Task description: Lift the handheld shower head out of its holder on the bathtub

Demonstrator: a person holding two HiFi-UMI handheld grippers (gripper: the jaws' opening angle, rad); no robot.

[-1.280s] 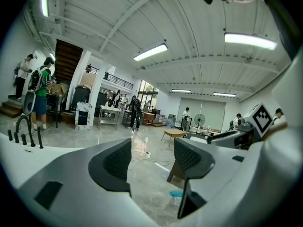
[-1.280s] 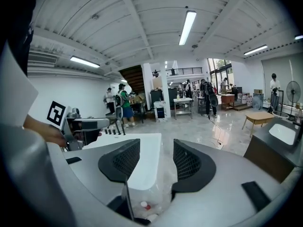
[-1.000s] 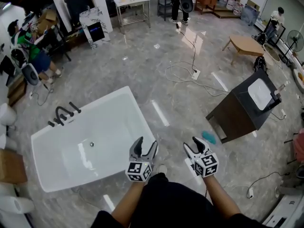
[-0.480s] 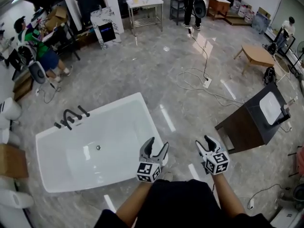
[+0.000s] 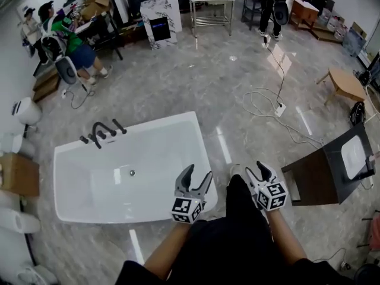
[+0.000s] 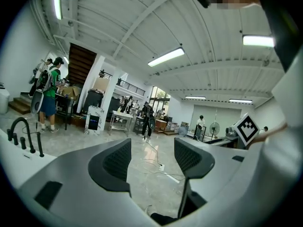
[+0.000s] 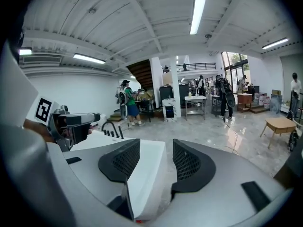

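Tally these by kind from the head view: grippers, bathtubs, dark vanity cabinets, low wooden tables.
grippers: 2 (left gripper, right gripper)
bathtub: 1
dark vanity cabinet: 1
low wooden table: 1
total: 5

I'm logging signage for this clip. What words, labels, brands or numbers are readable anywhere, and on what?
No text is readable anywhere.
Cube of the left tool and cube of the right tool: black-and-white square patterns, no letters.
Dark screen on the marbled stand: bluish glow, too small to read.
Cardboard box beside the bathtub: no legible print.
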